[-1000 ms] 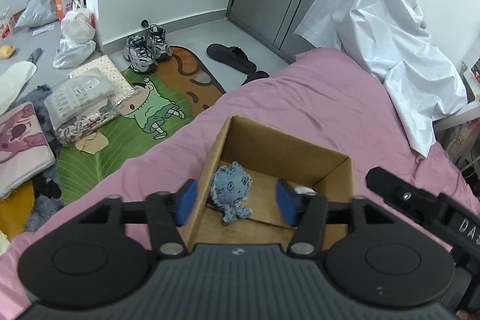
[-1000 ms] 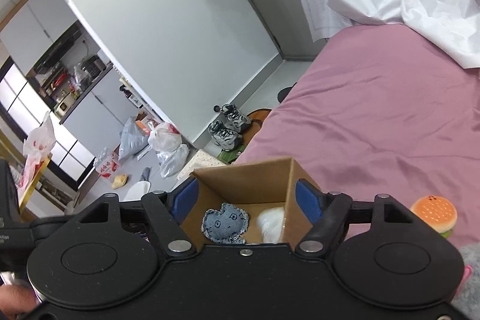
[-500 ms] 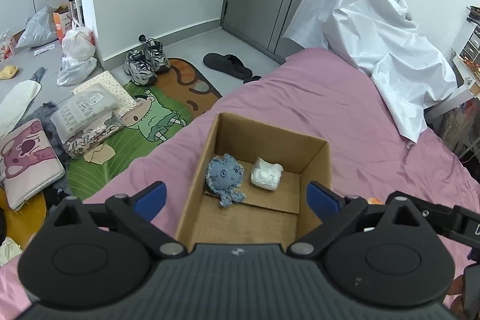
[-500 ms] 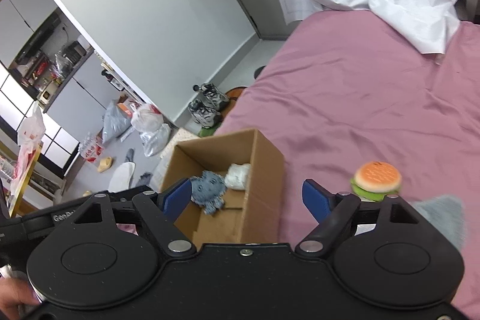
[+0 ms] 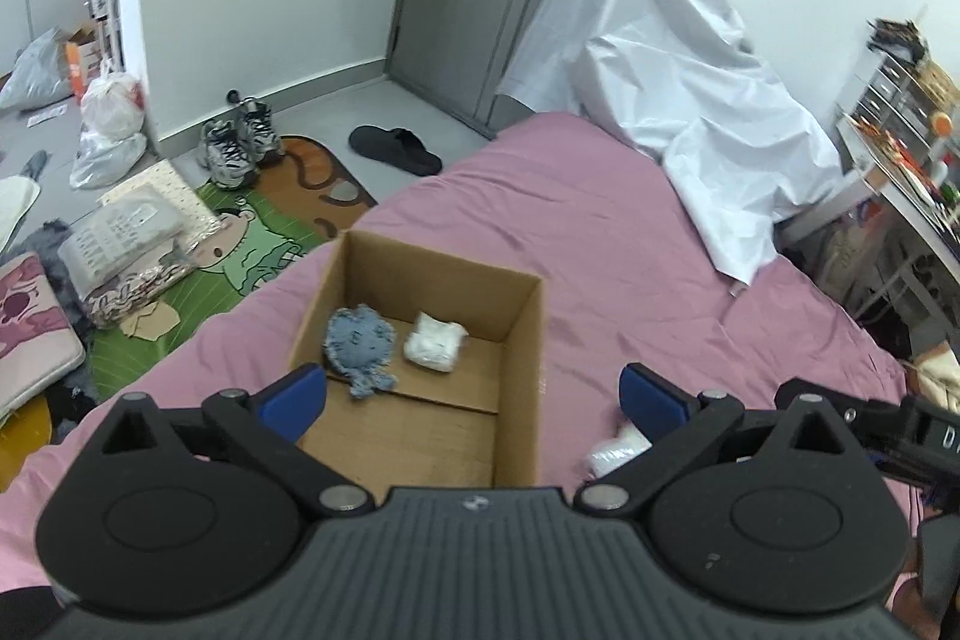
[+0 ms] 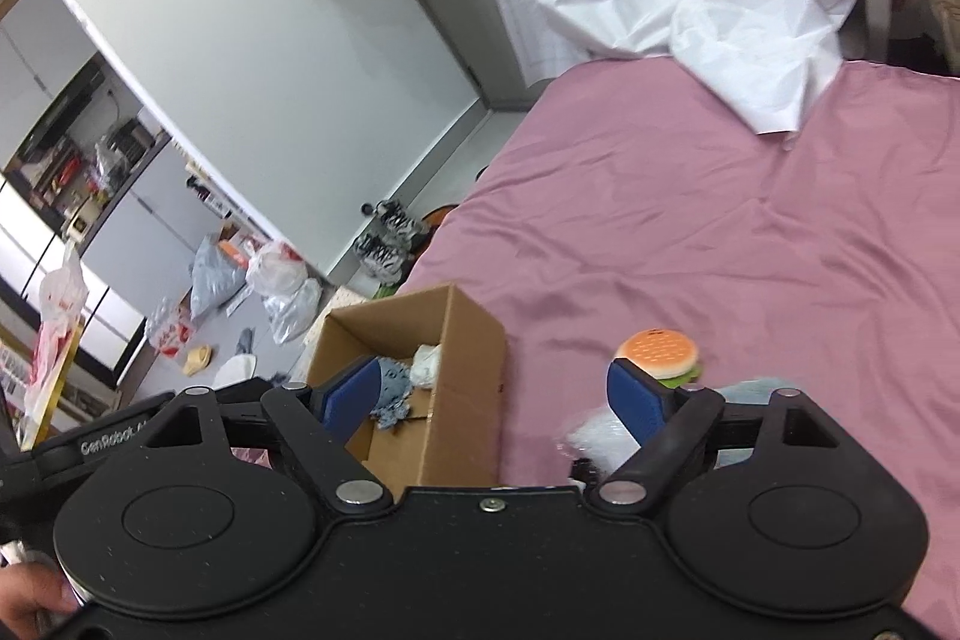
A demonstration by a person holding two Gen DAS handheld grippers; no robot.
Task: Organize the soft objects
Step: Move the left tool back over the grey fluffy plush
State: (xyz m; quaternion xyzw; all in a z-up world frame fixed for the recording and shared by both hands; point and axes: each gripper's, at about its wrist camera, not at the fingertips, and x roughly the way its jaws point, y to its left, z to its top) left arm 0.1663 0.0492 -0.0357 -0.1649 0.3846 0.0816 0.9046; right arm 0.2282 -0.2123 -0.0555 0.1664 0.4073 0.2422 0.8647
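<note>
An open cardboard box [image 5: 522, 340] stands on the pink bed [image 5: 630, 232]. Inside lie a blue-grey plush [image 5: 360, 343] and a white soft bundle [image 5: 435, 343]. My left gripper [image 5: 474, 397] is open and empty, above the box's near edge. My right gripper [image 6: 495, 391] is open and empty, to the right of the box [image 6: 468, 370]. A burger plush [image 6: 657, 353] lies on the bed just past its right fingertip. A white soft item [image 6: 594, 433] and a grey-blue soft item [image 6: 747, 388] lie partly hidden under that gripper. The white item also shows in the left wrist view [image 5: 615, 451].
A white sheet [image 5: 672, 88] covers something at the bed's far end. The floor on the left holds shoes [image 5: 240, 148], a slipper [image 5: 393, 148], a cartoon mat [image 5: 240, 250], bags and cushions. A cluttered desk [image 5: 906, 172] stands to the right.
My left gripper has opened wide and pulled back up from the box, leaving the blue-grey plush inside. My right gripper has swung right, away from the box, toward the burger plush.
</note>
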